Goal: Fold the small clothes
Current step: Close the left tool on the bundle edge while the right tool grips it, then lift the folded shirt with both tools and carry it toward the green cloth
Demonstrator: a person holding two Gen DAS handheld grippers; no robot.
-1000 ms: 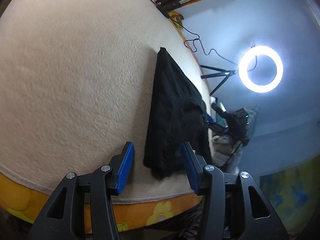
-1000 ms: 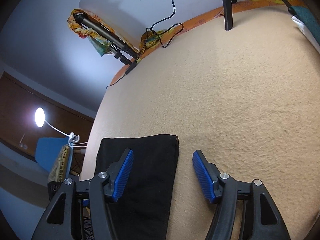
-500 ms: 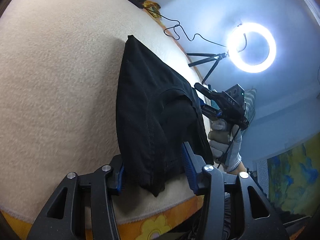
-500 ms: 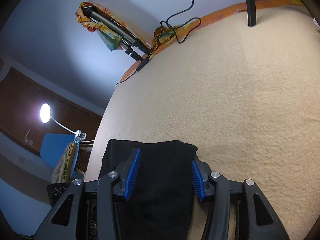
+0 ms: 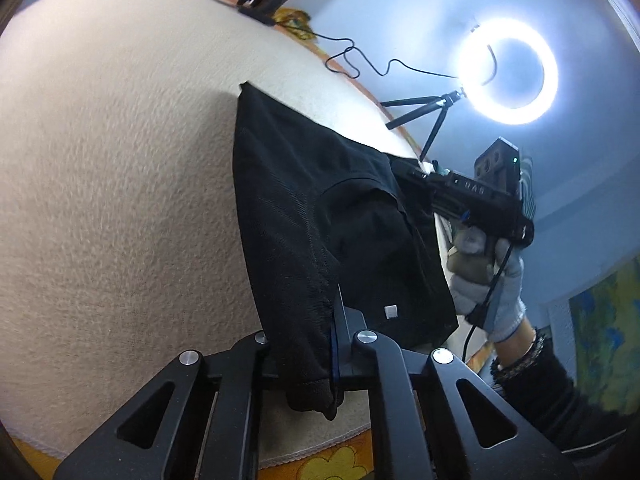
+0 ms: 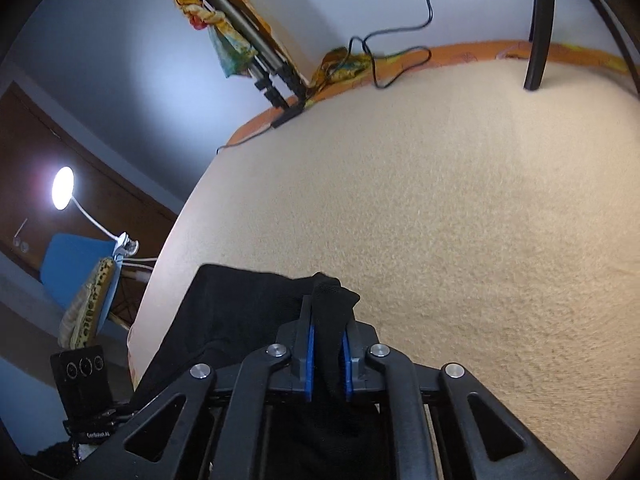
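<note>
Firmly clamped: left hand-held gripper (image 5: 332,354), low centre of the left wrist view, pinching the near edge of a black garment (image 5: 312,216), cloth bunched and drooping below the closed fingers. Spread away from there toward the upper middle of the frame, flat on a beige blanket (image 5: 120,180), far corner pointed. Small white tag (image 5: 391,311) on the cloth just above the fingers. At right of the same frame, a white-gloved hand (image 5: 486,280) gripping the handle of the right hand-held gripper (image 5: 416,178), its tip at the garment's right edge. Upper right, a glowing ring light (image 5: 507,71) on a small tripod.

Likewise closed: right hand-held gripper (image 6: 327,354), bottom centre of the right wrist view, blue pads (image 6: 308,360) squeezing a raised fold of the black garment (image 6: 240,312). Rest of the cloth lying at lower left on the beige blanket (image 6: 440,220). Far left, a lit desk lamp (image 6: 63,188).
</note>
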